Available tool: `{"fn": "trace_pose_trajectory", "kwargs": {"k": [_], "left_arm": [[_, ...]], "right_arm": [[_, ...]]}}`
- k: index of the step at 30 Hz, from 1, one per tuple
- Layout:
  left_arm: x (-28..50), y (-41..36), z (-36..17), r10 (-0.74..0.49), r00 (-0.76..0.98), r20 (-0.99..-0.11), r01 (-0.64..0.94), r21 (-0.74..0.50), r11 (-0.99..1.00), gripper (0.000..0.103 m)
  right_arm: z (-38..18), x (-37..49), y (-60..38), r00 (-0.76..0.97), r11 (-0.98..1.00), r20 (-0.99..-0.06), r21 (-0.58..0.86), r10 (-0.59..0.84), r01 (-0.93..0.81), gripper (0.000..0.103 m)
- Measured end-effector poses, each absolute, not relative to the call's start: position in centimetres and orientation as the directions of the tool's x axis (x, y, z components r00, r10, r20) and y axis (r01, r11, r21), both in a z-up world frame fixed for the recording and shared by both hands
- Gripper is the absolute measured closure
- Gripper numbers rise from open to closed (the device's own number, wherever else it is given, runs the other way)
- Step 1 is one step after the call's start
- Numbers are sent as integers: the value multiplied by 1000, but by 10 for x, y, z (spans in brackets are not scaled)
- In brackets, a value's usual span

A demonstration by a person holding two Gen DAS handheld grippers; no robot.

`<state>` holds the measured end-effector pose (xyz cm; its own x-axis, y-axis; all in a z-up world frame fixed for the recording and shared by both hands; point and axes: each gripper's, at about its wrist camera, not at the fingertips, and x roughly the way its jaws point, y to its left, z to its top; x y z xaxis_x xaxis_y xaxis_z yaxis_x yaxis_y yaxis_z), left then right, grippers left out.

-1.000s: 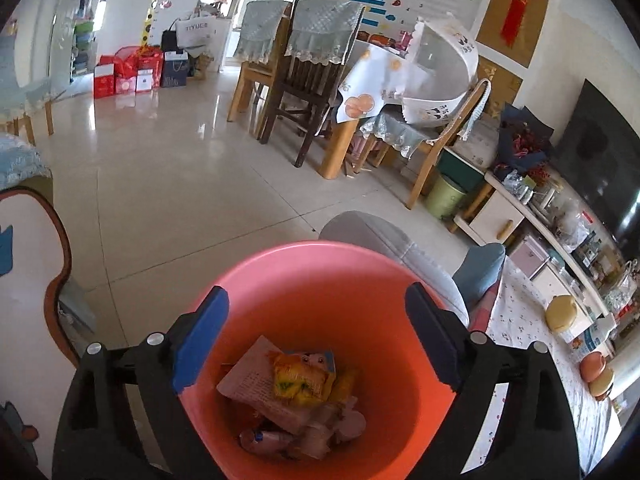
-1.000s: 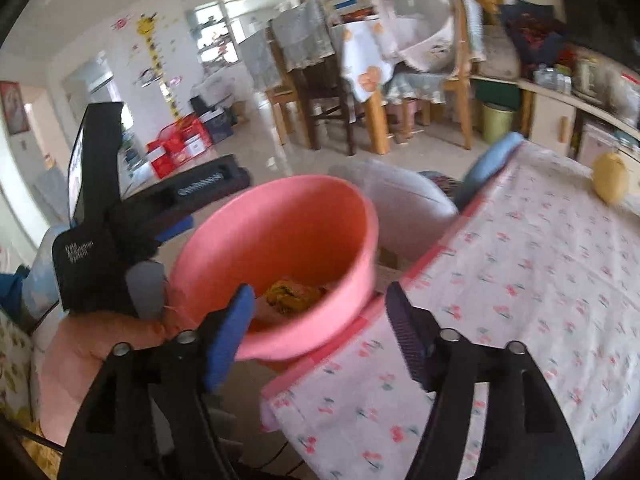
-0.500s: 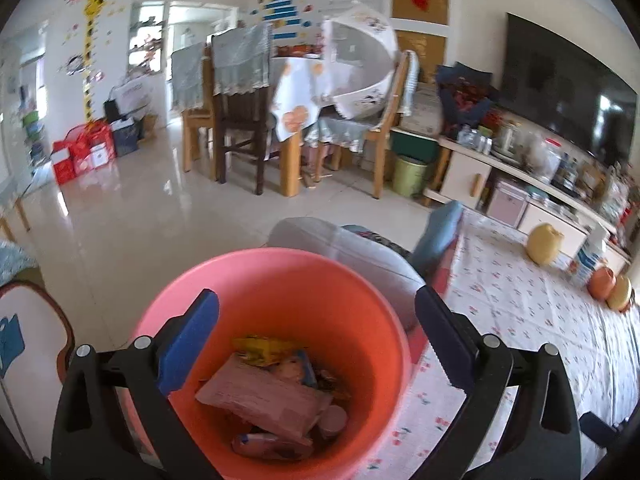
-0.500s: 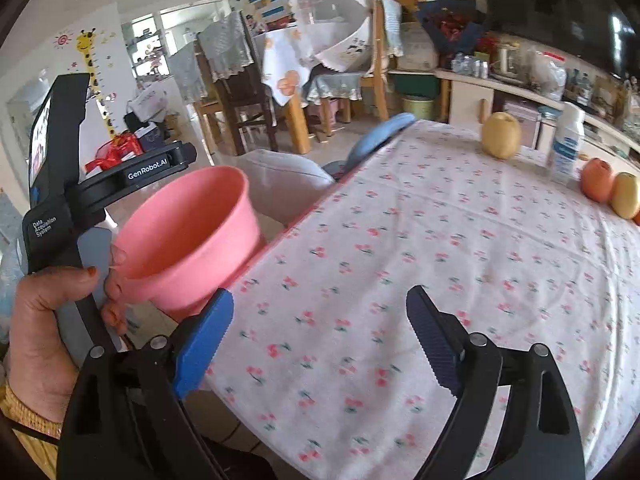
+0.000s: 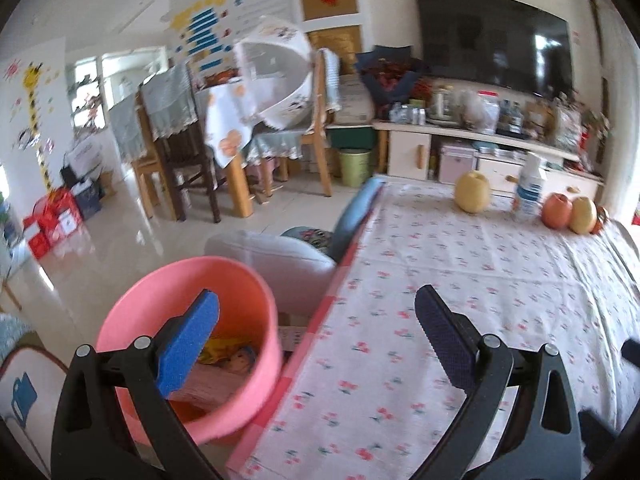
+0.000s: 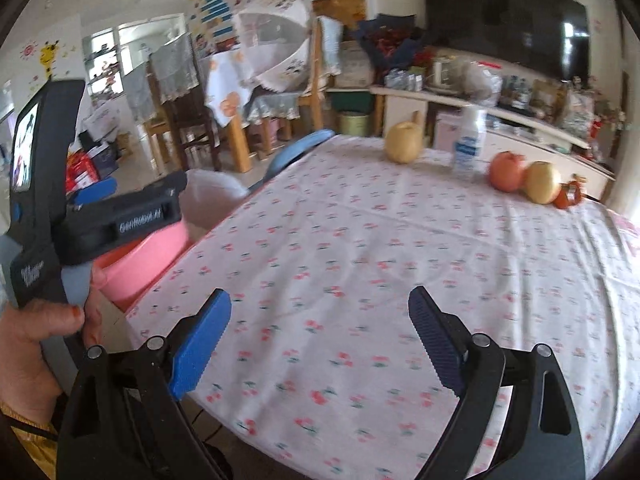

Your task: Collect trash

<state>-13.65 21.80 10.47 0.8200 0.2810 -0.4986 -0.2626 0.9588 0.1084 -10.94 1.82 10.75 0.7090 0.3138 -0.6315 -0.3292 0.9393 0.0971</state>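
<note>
A pink bucket (image 5: 244, 344) with wrappers and paper scraps (image 5: 228, 360) inside stands at the left edge of the table, below the cloth's level. My left gripper (image 5: 316, 320) is open and empty, its left finger over the bucket's mouth, its right finger over the flowered tablecloth (image 5: 460, 280). In the right wrist view my right gripper (image 6: 320, 312) is open and empty above the tablecloth (image 6: 380, 240). The left gripper's body, held in a hand (image 6: 36, 340), hides most of the bucket (image 6: 148, 252) there.
At the table's far edge stand a yellow pear (image 6: 404, 144), a white bottle (image 6: 468, 148), a red apple (image 6: 508, 172) and a yellow fruit (image 6: 542, 182). A grey cushioned seat (image 5: 276, 264) sits beside the bucket. Dining chairs, a green bin (image 5: 354, 168) and a TV cabinet lie beyond.
Both grippers have swung right from over the bucket toward the table. The bucket has slid to the left in both views. Both pairs of jaws stand slightly wider than a second ago.
</note>
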Motion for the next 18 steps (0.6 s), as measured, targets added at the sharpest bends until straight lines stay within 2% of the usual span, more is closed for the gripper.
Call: {"fn": "trace_pose_trajectory", "kwargs": {"k": [18], "left_arm": [[-206,90,141,94,895,-436,-30,151,988,4]], "right_arm": [[161,-194,-121,875,999,-483,10,33,-32,9]]}}
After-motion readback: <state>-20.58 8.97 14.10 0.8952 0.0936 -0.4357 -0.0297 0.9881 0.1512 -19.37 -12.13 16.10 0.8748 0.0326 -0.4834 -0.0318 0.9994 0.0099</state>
